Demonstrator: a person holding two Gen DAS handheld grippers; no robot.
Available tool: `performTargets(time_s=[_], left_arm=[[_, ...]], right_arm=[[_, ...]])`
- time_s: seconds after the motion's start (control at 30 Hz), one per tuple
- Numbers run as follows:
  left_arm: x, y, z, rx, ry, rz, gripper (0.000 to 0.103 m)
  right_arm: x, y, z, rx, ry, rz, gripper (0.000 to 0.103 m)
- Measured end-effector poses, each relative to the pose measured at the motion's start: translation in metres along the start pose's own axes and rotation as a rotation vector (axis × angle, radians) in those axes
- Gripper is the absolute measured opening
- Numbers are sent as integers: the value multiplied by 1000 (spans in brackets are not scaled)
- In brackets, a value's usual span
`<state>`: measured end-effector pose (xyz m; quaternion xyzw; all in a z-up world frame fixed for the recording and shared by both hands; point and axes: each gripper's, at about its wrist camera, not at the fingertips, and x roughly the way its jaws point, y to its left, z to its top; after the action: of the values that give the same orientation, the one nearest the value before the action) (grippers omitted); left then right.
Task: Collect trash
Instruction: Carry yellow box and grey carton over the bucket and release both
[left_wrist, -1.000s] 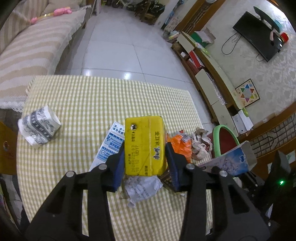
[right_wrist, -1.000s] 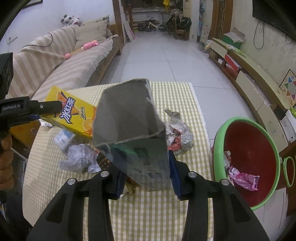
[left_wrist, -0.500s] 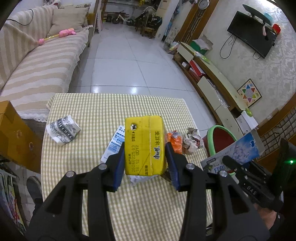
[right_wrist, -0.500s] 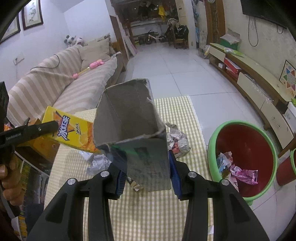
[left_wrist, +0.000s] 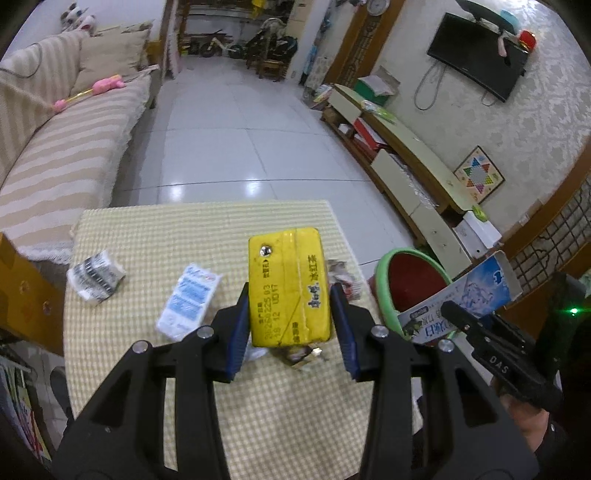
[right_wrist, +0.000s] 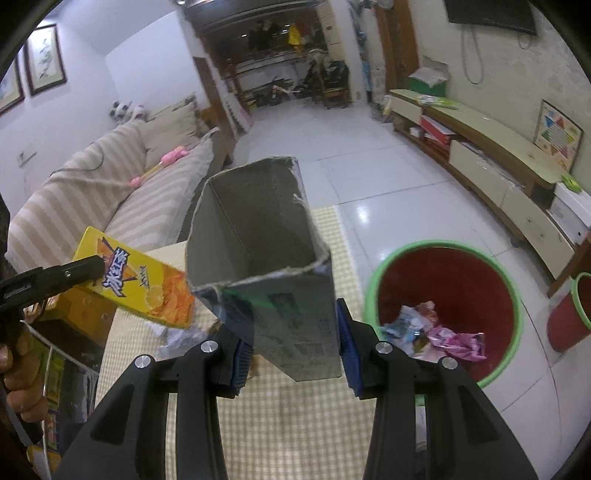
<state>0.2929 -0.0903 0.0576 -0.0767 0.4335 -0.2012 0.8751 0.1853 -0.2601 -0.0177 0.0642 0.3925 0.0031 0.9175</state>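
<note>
right gripper (right_wrist: 293, 347) grips open carton (right_wrist: 266, 258) | left gripper (left_wrist: 290, 328) grips yellow juice box (left_wrist: 288, 288) | bin (right_wrist: 443, 258) lies right of both, nearer right gripper

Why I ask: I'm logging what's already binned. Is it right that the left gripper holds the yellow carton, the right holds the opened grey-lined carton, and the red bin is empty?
Not quite: the red bin already holds crumpled wrappers, as the right wrist view shows. The rest stands.
</note>
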Motion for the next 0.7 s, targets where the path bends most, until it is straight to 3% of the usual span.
performTargets(time_s=[0.7], left_arm=[[83,-163,34,211,65,-169,39]], right_arm=[[-10,-125,13,164,-9,-127,39]])
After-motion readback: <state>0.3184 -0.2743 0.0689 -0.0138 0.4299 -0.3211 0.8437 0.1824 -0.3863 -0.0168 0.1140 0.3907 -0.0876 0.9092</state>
